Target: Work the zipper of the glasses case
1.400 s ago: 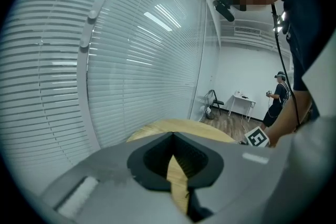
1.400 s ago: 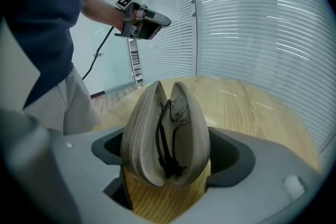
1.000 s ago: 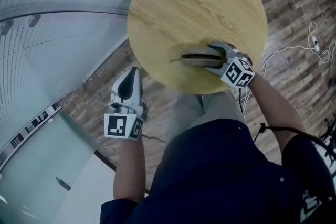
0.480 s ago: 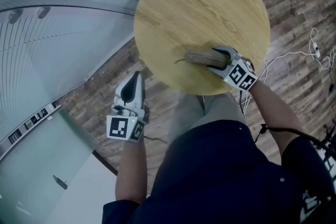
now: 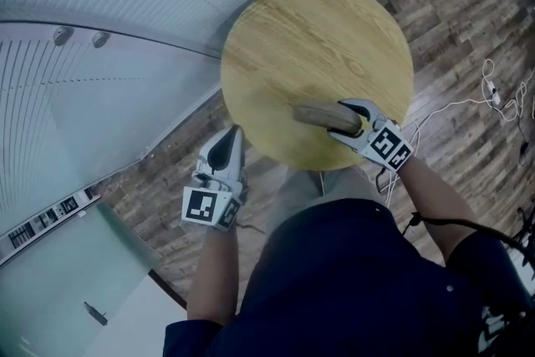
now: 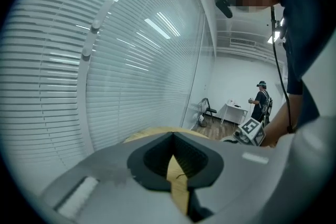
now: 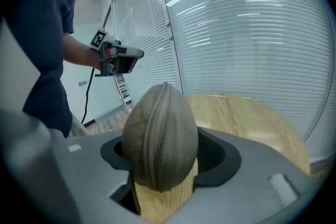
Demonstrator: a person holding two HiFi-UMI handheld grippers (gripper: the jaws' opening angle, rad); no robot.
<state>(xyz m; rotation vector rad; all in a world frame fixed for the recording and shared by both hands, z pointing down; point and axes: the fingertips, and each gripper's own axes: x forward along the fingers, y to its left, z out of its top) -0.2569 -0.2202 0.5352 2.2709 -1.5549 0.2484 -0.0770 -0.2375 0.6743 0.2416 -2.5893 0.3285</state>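
The brown fabric glasses case (image 5: pixel 320 114) lies near the front edge of the round wooden table (image 5: pixel 318 38). My right gripper (image 5: pixel 350 120) is shut on the case's right end, a jaw on either side. In the right gripper view the case (image 7: pixel 160 136) fills the gap between the jaws, with its zipper seam (image 7: pixel 153 128) running lengthwise toward the camera. My left gripper (image 5: pixel 233 135) hangs off the table's left front edge, shut and holding nothing. The left gripper (image 7: pixel 131 55) also shows in the right gripper view, beyond the case.
A curved glass wall with blinds (image 5: pixel 125 29) runs along the left and back of the table. White cables (image 5: pixel 493 92) lie on the wooden floor to the right. Far off in the room stands a person (image 6: pixel 261 101) by a small white table.
My right gripper's jaws have drawn in against the case. The left gripper has risen slightly toward the table edge, still shut. The head view has shifted a little.
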